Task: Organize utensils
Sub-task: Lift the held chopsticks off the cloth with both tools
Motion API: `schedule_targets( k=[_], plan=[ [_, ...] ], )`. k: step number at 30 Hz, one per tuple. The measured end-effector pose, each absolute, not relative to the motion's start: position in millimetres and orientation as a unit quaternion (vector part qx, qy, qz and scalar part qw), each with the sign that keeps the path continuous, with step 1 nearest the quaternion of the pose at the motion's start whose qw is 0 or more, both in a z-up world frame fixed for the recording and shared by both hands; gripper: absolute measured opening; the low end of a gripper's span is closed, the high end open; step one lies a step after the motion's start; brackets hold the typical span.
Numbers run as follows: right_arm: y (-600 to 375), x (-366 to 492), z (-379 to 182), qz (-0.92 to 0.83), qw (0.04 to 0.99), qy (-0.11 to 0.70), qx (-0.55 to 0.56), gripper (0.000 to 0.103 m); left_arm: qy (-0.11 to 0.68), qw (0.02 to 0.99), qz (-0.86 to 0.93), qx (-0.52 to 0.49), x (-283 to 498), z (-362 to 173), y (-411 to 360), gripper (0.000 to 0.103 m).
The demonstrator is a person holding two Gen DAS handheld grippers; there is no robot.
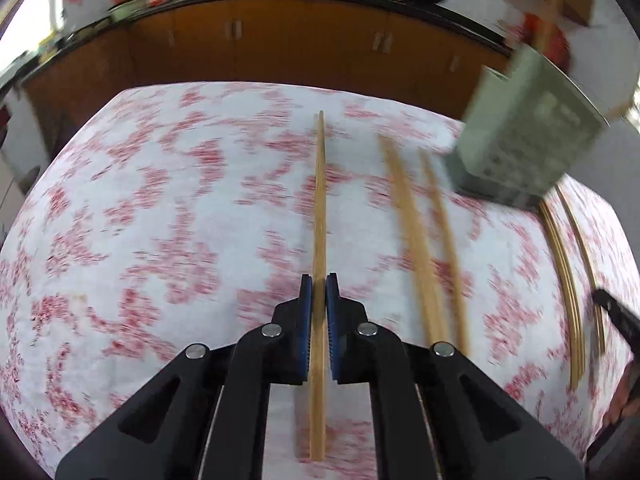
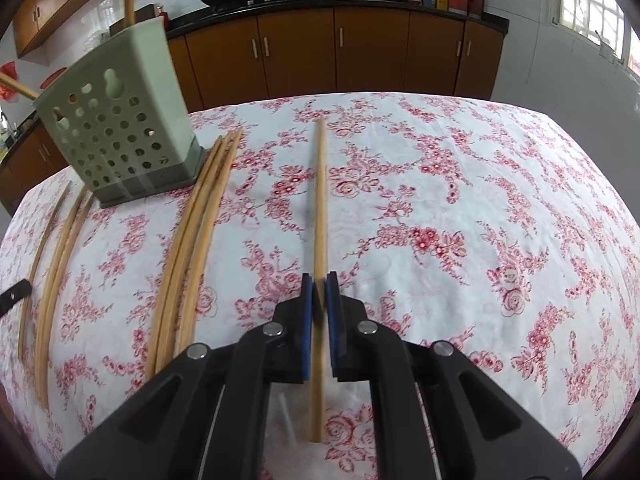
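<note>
Both grippers are loaded, one chopstick each.

Left gripper (image 1: 319,280): pads clamped on a chopstick (image 1: 319,208), which runs straight out along the finger line, far tip ahead, near end poking back under the jaws. That view is motion-smeared, so fine contact is hard to read, but no gap shows between pads and stick.

Right gripper (image 2: 319,278): same picture, clenched on its own chopstick (image 2: 319,200), long axis in line with the fingers, sharp frame, stick pinched near its middle.

Target is the green perforated holder (image 2: 120,120), standing on the floral tablecloth (image 2: 460,200), already with a couple of sticks poking out the top. From the right gripper it sits far-left; from the left gripper it sits far-right (image 1: 528,132). So the holder is between the two hands, opening up.

Key relation: held sticks lie roughly flat-forward, the holder's mouth faces up. Each stick likely needs tipping towards vertical before it goes in. Hard to call which hand is nearer.

Still loose on the cloth: a bundle of three (image 2: 192,248) just right of the holder, more (image 2: 52,280) to its left.
</note>
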State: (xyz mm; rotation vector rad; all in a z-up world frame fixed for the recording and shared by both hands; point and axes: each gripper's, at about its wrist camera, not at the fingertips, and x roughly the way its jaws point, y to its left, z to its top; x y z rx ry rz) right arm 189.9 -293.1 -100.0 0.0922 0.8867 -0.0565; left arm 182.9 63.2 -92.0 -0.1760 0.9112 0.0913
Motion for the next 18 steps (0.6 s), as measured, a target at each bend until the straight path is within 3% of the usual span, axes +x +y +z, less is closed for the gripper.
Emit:
schedule_targets(
  k=[18],
  plan=[
    [-292.2,187.6,-100.7,-0.026,0.904,0.423,0.052,0.008,0.420,0.905,0.009,-0.067,173.5,-95.9,72.4,0.009]
  ],
)
